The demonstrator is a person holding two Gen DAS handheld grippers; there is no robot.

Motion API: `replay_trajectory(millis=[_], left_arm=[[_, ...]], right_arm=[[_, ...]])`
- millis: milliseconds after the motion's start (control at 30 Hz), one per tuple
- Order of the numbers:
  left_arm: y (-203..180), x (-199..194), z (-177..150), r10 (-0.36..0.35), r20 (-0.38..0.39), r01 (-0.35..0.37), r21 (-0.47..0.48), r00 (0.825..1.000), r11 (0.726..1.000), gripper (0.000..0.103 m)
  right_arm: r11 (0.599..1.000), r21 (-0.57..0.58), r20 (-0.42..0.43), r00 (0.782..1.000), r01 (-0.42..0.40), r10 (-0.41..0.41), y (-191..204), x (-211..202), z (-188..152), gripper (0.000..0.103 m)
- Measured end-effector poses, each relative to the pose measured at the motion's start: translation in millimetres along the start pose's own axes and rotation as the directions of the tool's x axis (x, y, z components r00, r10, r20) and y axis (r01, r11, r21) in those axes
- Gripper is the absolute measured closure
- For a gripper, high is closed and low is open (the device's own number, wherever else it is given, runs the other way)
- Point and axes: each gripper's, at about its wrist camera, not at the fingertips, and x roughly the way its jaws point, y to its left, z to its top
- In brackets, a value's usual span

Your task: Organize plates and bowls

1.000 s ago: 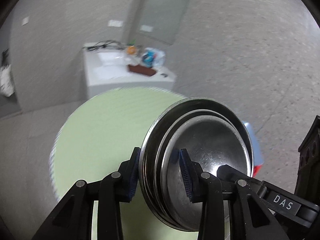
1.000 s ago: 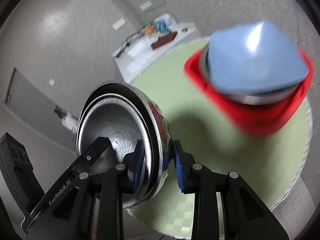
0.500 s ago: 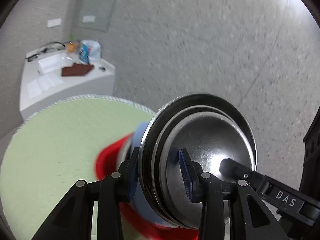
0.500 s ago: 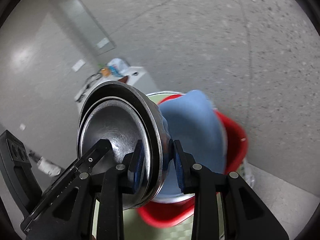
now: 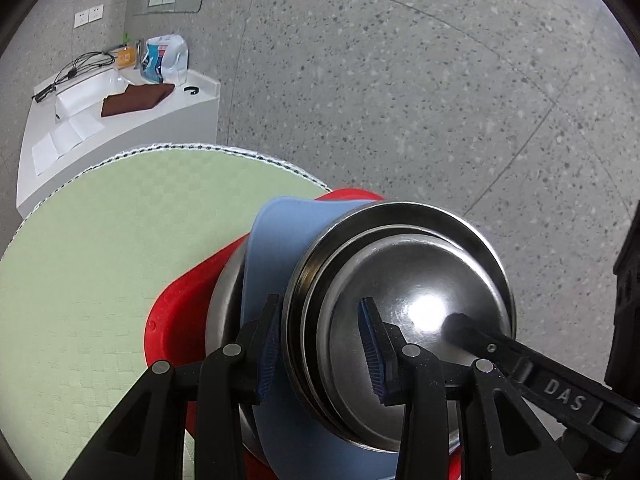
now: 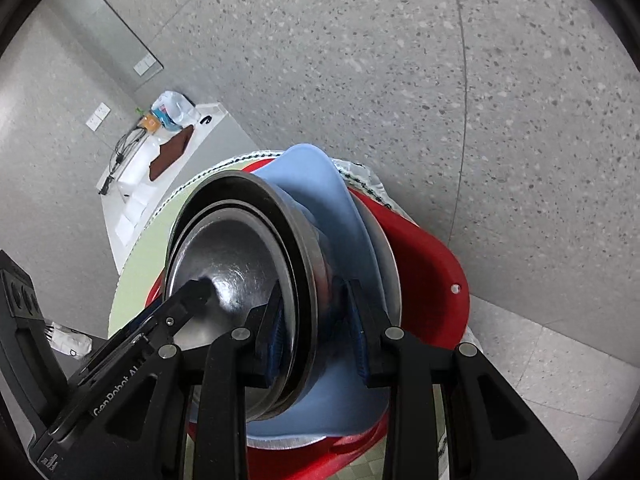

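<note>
Two nested steel bowls (image 5: 416, 304) (image 6: 240, 256) are held between both grippers. My left gripper (image 5: 320, 352) is shut on their left rim. My right gripper (image 6: 316, 332) is shut on their right rim. The bowls sit low over a stack: a blue square plate (image 5: 276, 240) (image 6: 340, 216) in a steel plate (image 5: 224, 304) (image 6: 386, 248) in a red square dish (image 5: 176, 308) (image 6: 432, 264). Whether the bowls touch the blue plate is hidden. The stack stands at the edge of a round green table (image 5: 100, 264) (image 6: 140, 264).
A white side table (image 5: 120, 108) (image 6: 160, 168) with papers, cables, a brown cloth and a bag stands beyond the green table. Grey speckled floor (image 5: 400, 100) surrounds the table. A black device (image 6: 16, 308) shows at the left edge.
Both grippers carried the steel bowls across the green table to the right and down over the red-blue stack. The grips on the rims stayed the same.
</note>
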Motion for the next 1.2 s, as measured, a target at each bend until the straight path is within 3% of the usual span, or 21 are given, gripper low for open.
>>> replay_trajectory(millis=[133, 300, 400, 533, 633, 667, 700, 1067, 1200], left_arm=[[-2.9, -5.7, -7.9, -0.005, 0.016, 0.006, -0.008, 1.0, 1.0, 0.066], [0.0, -30.0, -21.3, -0.006, 0.059, 0.007, -0.014, 0.998, 1.0, 0.06], [-1.4, -52.0, -31.3, 0.036, 0.102, -0.034, -0.019, 0.994, 0.999, 0.046], [-8.9, -92.1, -50.3, 0.125, 0.194, -0.121, -0.032, 0.973, 0.992, 0.028], [-23.8, -124.3, -74.8, 0.204, 0.262, -0.2, -0.043, 0.943, 0.979, 0.019], [-29.5, -135.4, -85.1, 0.183, 0.278, -0.187, -0.013, 0.943, 0.982, 0.016], [-37.3, -145.2, -96.0, 0.209, 0.294, -0.213, -0.021, 0.933, 0.977, 0.016], [-160.6, -284.8, -257.0, 0.457, 0.418, -0.42, -0.183, 0.785, 0.889, 0.001], [-198.9, -339.5, -311.1, 0.493, 0.439, -0.444, -0.216, 0.751, 0.869, 0.001]], right_arm=[[1.0, -0.023, -0.007, 1.0, 0.02, -0.02, 5.4, 3.3, 2.6, 0.069], [0.996, -0.086, 0.038, 0.999, 0.029, -0.025, 15.1, -10.0, 1.5, 0.048], [0.991, -0.131, 0.071, 0.997, 0.031, -0.022, 18.8, -23.2, 0.3, 0.043], [0.979, -0.201, 0.117, 0.993, 0.033, -0.009, 20.3, -45.7, -6.4, 0.034], [0.96, -0.279, 0.155, 0.988, 0.017, 0.028, 20.8, -67.8, -17.1, 0.029], [0.95, -0.311, 0.164, 0.986, 0.012, 0.041, 20.2, -76.7, -22.2, 0.027], [0.945, -0.327, 0.166, 0.985, 0.004, 0.054, 19.6, -81.8, -25.4, 0.025], [0.818, -0.564, 0.191, 0.945, -0.116, 0.266, -22.8, -201.6, -92.2, 0.006], [0.796, -0.586, 0.194, 0.927, -0.152, 0.32, -38.6, -249.2, -121.7, 0.002]])
